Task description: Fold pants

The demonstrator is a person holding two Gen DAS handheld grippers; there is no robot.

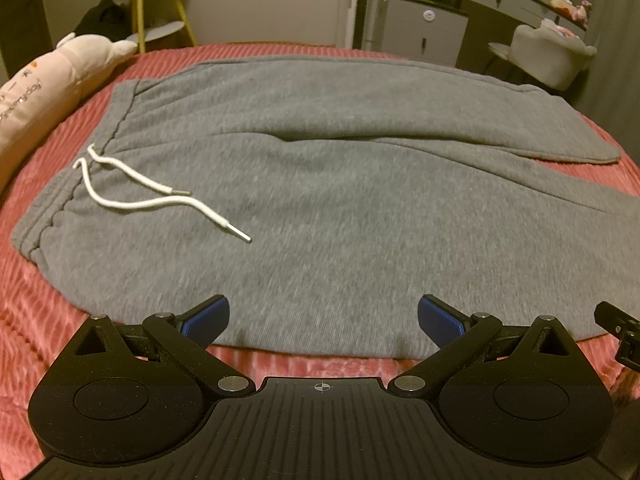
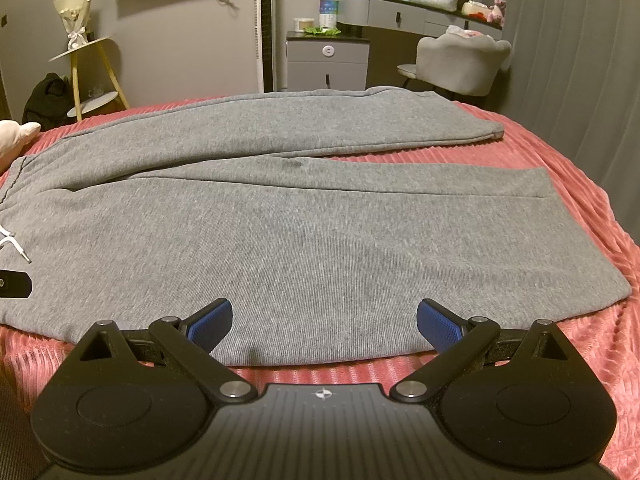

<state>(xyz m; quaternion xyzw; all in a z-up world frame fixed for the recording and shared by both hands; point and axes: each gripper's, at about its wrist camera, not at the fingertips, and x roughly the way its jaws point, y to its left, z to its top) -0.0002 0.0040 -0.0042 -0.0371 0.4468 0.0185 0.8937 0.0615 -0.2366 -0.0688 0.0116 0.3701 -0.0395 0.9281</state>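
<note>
Grey sweatpants [image 1: 320, 200] lie spread flat on a pink ribbed bedspread [image 1: 52, 320], waistband to the left with a white drawstring [image 1: 132, 192], both legs running right. My left gripper [image 1: 323, 322] hovers open over the near edge of the upper leg, its blue pads wide apart. In the right wrist view the same pants [image 2: 320, 232] stretch across, the two legs parting toward the cuffs at right. My right gripper [image 2: 324, 324] is open above the near leg's front edge. Neither holds any cloth.
A pink plush pillow [image 1: 44, 100] lies at the bed's left edge. Beyond the bed stand a yellow-legged side table [image 2: 86, 76], a grey cabinet [image 2: 327, 60], a vanity desk [image 2: 420, 12] and a grey chair [image 2: 460, 64]. A curtain [image 2: 580, 80] hangs at right.
</note>
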